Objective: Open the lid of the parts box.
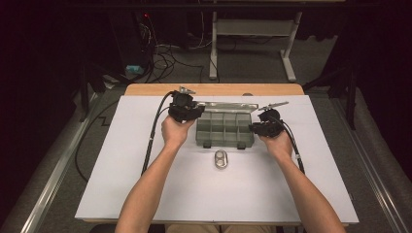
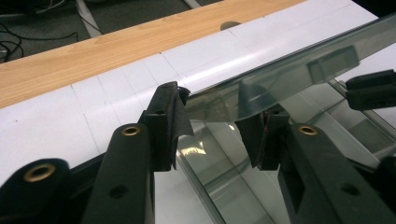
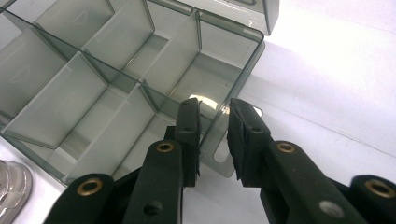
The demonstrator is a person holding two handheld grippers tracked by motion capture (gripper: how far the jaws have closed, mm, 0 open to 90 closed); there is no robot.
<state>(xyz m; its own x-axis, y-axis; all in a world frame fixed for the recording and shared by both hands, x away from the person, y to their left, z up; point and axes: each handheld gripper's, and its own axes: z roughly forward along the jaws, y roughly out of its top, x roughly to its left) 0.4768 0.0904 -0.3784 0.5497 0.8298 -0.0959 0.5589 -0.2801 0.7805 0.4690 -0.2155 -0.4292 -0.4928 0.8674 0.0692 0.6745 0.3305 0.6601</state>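
Organizer box (image 1: 225,128) open on bench (image 1: 145,184). Right tongs (image 3: 214,109) pinch its side wall; left tongs (image 2: 219,123) straddle lid (image 2: 289,70), not yet gripping. Close squarely on lid edge.

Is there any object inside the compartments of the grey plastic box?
No, the compartments of the box look bare in the right gripper view, and the small metal piece lies outside, on the white table.

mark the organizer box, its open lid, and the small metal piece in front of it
organizer box (image 1: 224,129), high view, on a middle divider.
lid (image 2: 280,77), left gripper view, on the clear panel.
small metal piece (image 1: 221,158), high view, on its centre.
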